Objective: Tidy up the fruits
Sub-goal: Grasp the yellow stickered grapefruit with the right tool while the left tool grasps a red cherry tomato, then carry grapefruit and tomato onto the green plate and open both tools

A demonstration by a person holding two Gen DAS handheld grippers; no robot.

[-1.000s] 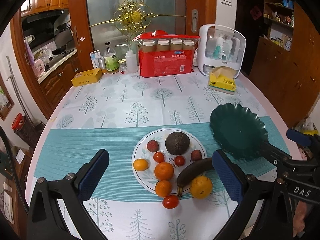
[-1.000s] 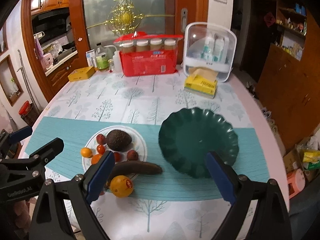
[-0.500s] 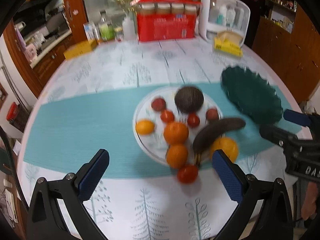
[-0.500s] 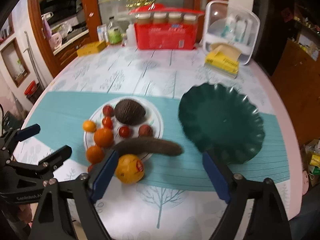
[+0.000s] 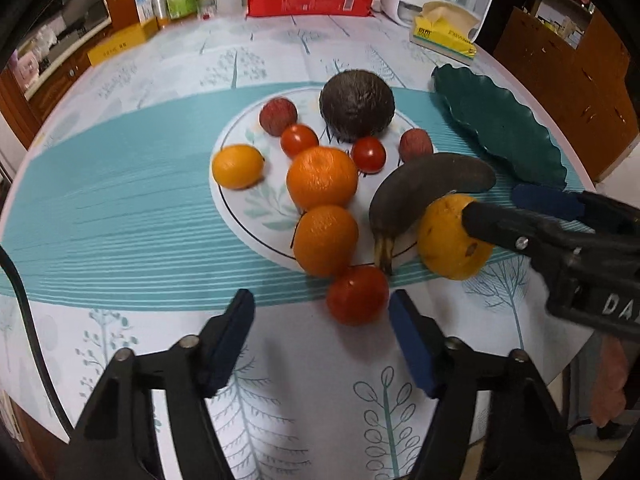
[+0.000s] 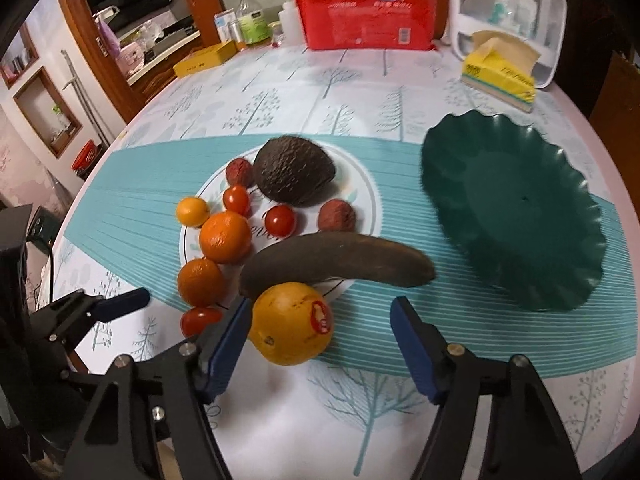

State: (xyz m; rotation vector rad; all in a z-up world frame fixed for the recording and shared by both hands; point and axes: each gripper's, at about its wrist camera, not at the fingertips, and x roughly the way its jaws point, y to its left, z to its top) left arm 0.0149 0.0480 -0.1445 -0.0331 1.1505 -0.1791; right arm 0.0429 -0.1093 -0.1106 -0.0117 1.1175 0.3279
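A white plate [image 5: 256, 216] holds a dark avocado [image 5: 357, 110], two tangerines, small red fruits and a blackened banana [image 6: 336, 262]. A red tomato [image 5: 357, 295] lies on the cloth just off the plate. My left gripper [image 5: 320, 340] hovers low right behind it, jaws closing, with nothing between the pads. My right gripper [image 6: 320, 344] straddles a stickered orange [image 6: 292, 322]. Its jaws are closing: the left pad is at the orange's side and the right pad is still apart from it. The green scalloped plate [image 6: 512, 216] is empty at the right.
At the table's back stand a red package [image 6: 370, 26], a yellow tissue box [image 6: 500, 74], a white container [image 6: 508, 12], bottles and a yellow carton [image 6: 204, 58]. The round table's edge curves close behind the green plate.
Both grippers have come down toward the table and tipped further downward. Their jaws have narrowed. The orange now sits between the right fingers, and the tomato lies just ahead of the left ones.
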